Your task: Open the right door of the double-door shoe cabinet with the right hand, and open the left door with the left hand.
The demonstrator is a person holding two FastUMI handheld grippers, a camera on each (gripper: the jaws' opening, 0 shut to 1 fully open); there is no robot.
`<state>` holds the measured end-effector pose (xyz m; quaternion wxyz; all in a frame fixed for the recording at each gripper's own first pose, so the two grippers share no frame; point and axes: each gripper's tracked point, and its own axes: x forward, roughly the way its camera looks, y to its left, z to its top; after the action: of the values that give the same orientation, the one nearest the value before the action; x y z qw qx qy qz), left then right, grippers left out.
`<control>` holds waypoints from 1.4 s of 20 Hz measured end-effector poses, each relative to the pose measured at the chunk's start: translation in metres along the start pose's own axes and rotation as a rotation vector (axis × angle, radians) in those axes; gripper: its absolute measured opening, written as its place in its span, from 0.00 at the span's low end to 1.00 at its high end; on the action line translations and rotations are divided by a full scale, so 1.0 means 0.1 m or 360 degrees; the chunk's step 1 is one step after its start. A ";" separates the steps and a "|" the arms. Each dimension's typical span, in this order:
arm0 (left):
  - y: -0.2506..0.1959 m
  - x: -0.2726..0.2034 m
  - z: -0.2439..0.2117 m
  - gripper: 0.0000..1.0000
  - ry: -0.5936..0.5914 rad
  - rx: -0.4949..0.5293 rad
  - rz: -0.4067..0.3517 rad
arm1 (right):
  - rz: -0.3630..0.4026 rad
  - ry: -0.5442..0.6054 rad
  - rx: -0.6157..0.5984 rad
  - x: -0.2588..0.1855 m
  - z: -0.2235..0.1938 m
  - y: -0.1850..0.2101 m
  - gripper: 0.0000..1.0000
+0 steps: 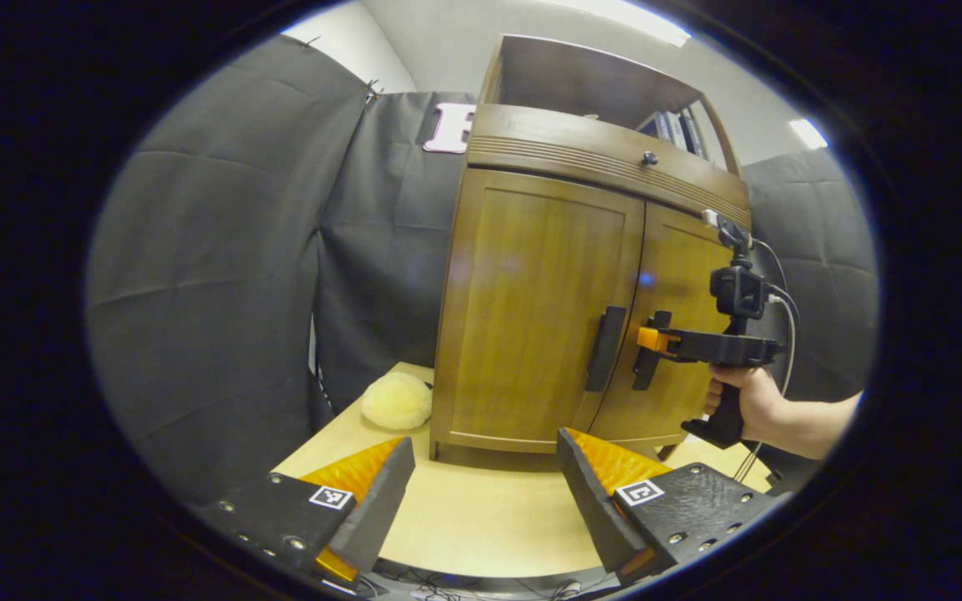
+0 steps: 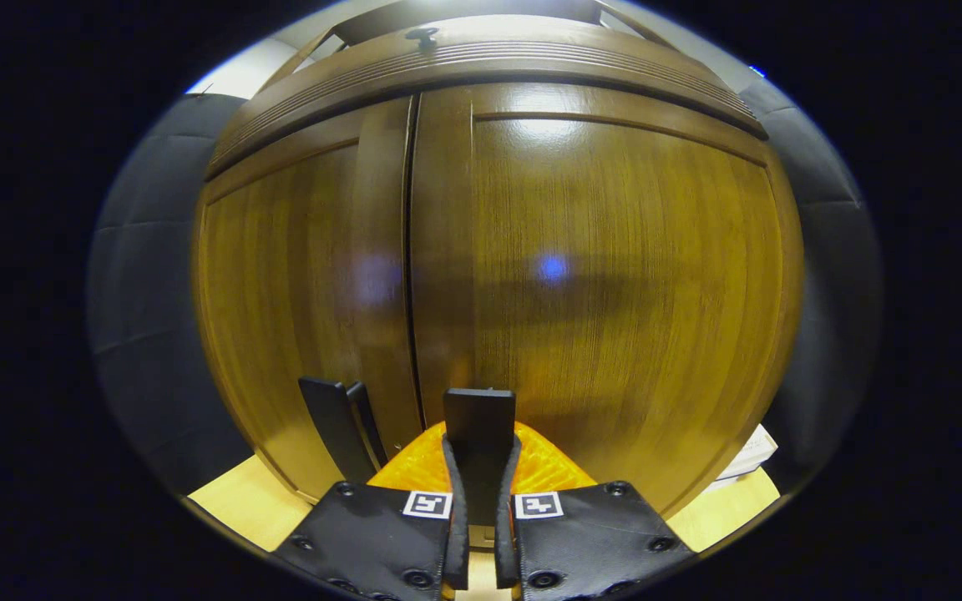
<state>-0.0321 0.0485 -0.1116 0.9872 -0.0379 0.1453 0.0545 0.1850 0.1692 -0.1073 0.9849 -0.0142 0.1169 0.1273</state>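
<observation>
Right gripper view puts the right door handle [image 2: 479,434] dead centre, a dark upright bar with the right gripper [image 2: 479,501] closed around it, both fingers pressed against its sides. The right door [image 2: 615,275] looks flush with the left door [image 2: 306,284]; the seam between them runs straight and narrow, so neither has started to swing. The left door handle [image 2: 335,438] stands just beside the seam, untouched.

From the left gripper view, the shoe cabinet [image 1: 531,300] sits on a pale wooden table [image 1: 481,517], with the person's hand [image 1: 752,401] holding the right gripper [image 1: 652,340] level against the right handle. The left gripper [image 1: 481,484] hangs well back from the cabinet, its fingers spread wide with nothing between them, roughly facing the left door handle [image 1: 605,348]. A fluffy yellow ball [image 1: 397,401] rests on the table near the cabinet's left corner.

The step in hand seems to be pulling the right door open. To do it cleanly, I'd say the pull should follow the door's arc round its outer hinge rather than come straight back, or the fingers may slide off the slim bar. Keeping the grip firm and level matters. The cabinet could shift on the table if yanked, so a slow, steady draw looks wisest. The left gripper then needs to travel forward and line up upright with its own handle.
</observation>
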 end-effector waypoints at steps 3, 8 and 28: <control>-0.02 0.00 0.02 1.00 0.0010 0.0000 -0.0028 | 0.0011 0.0013 0.0003 -0.07 0.02 -0.01 0.09; -0.09 -0.08 0.14 1.00 -0.0039 0.0044 -0.0065 | -0.0004 0.0004 0.0003 -0.16 0.02 0.00 0.09; -0.41 -0.34 0.31 1.00 -0.0059 0.0029 -0.0239 | 0.0055 0.0039 0.0014 -1.27 -0.20 -0.25 0.09</control>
<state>-0.0509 0.0071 -0.0694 0.9913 -0.0389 0.1243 -0.0204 0.0670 0.1124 -0.0971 0.9811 -0.0093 0.1297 0.1435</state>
